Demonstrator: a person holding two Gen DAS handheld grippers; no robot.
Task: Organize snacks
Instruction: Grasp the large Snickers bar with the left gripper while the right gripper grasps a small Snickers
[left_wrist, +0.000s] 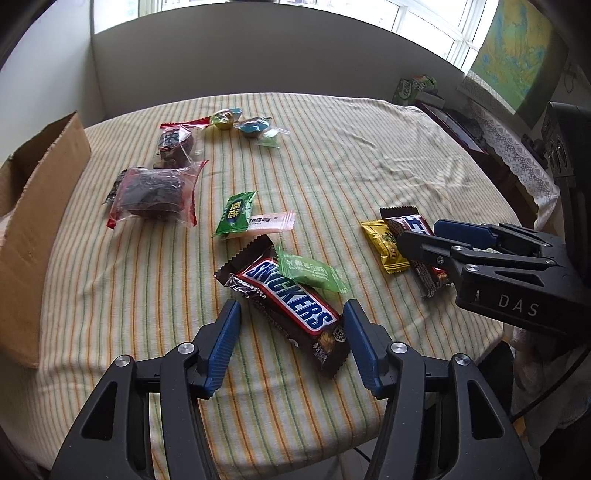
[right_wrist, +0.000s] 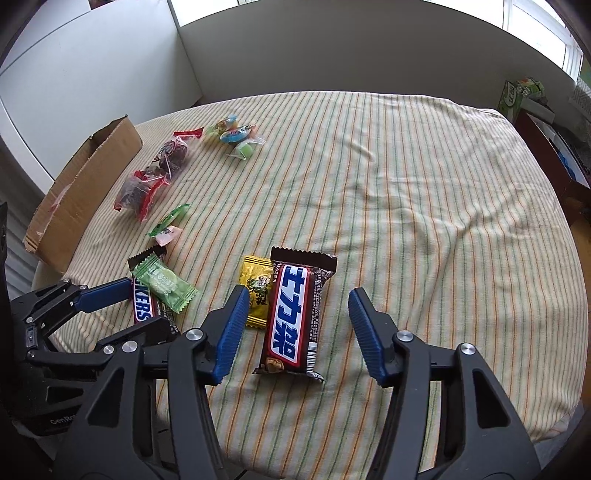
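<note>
Snickers bar (left_wrist: 286, 301) lies flat on the striped desk (left_wrist: 369, 166), directly between the left gripper (left_wrist: 290, 338) pads, jaws wide, nothing held. Long axis runs diagonal, away-left to near-right, so the closing line crosses it obliquely. Green candy (left_wrist: 312, 273) overlaps its top edge. Right gripper (right_wrist: 295, 330), also wide, straddles the second bar (right_wrist: 295, 314). Cardboard box (left_wrist: 33, 206) sits left, nearer the left gripper.

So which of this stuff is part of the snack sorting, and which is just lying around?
Part of the job:
- Snickers bar, in front of the open left tool
- second chocolate bar, in front of the open right tool
- yellow packet
- green candy
- cardboard box

Just lying about:
- green carton beyond the table
- wall map
</note>
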